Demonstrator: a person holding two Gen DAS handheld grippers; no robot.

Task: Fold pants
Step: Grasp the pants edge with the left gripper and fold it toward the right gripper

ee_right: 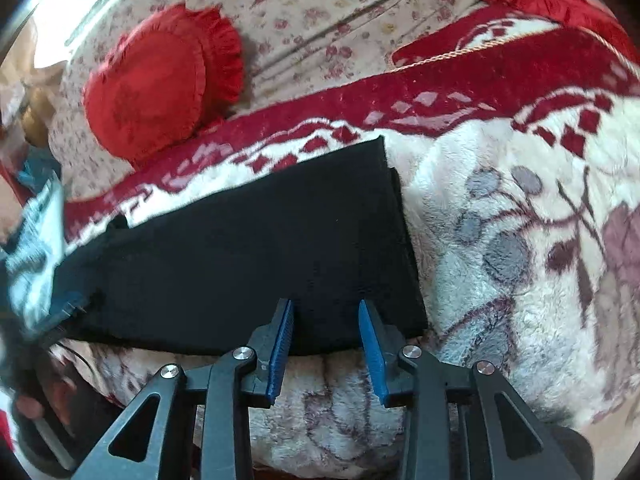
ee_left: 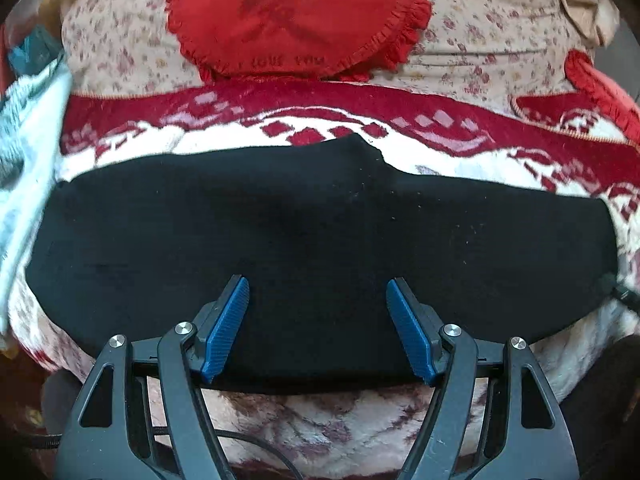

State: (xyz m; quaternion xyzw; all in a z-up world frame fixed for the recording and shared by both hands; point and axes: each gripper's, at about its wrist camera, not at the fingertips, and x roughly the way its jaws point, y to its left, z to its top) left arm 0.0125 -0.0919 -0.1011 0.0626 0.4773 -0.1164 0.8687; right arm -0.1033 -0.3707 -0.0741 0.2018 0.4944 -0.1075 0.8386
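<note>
Lying as a long black band across the blanket (ee_left: 400,152), the pants (ee_left: 304,224) run crosswise just ahead of both empty, parted tools, right hand-held gripper (ee_right: 327,306) nearest their end, left hand-held gripper (ee_left: 318,286) mid-length.

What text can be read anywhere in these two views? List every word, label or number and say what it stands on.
"I love you", faint and only partly legible, stitched along the lower edge of the red heart cushion in the left wrist view.
A dark mark in the cushion's middle: too blurred to read.
In the right wrist view the cushion shows no legible text.
The black pants, the blanket and both tools: no text.
</note>
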